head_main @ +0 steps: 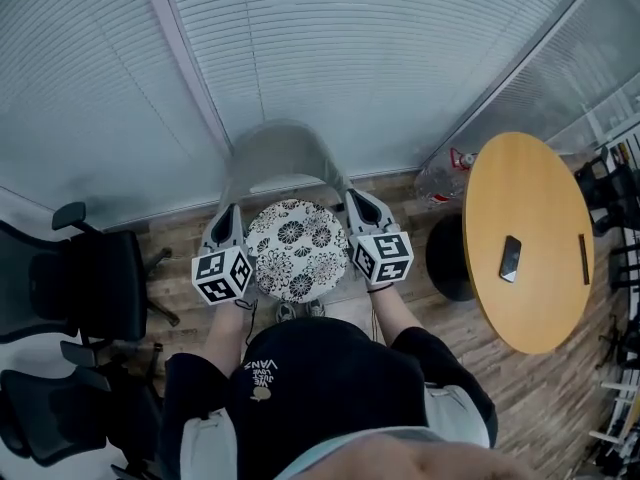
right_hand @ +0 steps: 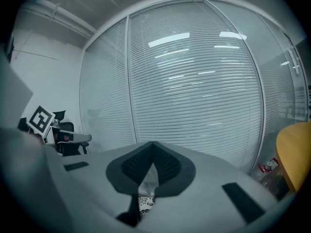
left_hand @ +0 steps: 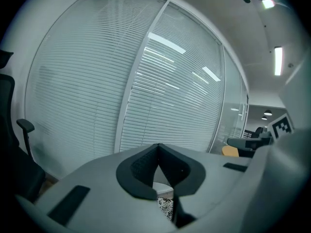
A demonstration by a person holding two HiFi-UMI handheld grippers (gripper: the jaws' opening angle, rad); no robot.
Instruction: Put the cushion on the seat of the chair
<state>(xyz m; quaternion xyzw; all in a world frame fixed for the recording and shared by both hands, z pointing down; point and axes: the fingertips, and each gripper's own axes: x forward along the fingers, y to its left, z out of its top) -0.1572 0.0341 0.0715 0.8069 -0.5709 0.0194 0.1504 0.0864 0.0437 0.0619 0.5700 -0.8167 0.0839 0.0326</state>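
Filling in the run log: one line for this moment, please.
left gripper: shut, nothing between pads | right gripper: shut, nothing between pads | cushion: between the grippers, before chair backrest | resting or carried: cannot tell

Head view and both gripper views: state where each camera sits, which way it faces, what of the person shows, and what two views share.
Head view: on the person's head, facing steeply down at the cushion, chair, left gripper and right gripper; forearms and torso show.
Left gripper view: on the left gripper, facing along its shut jaws toward the blinds; no body shows.
Right gripper view: on the right gripper, likewise facing blinds; no body.
Shared: both gripper views catch cushion pattern and yellow table.
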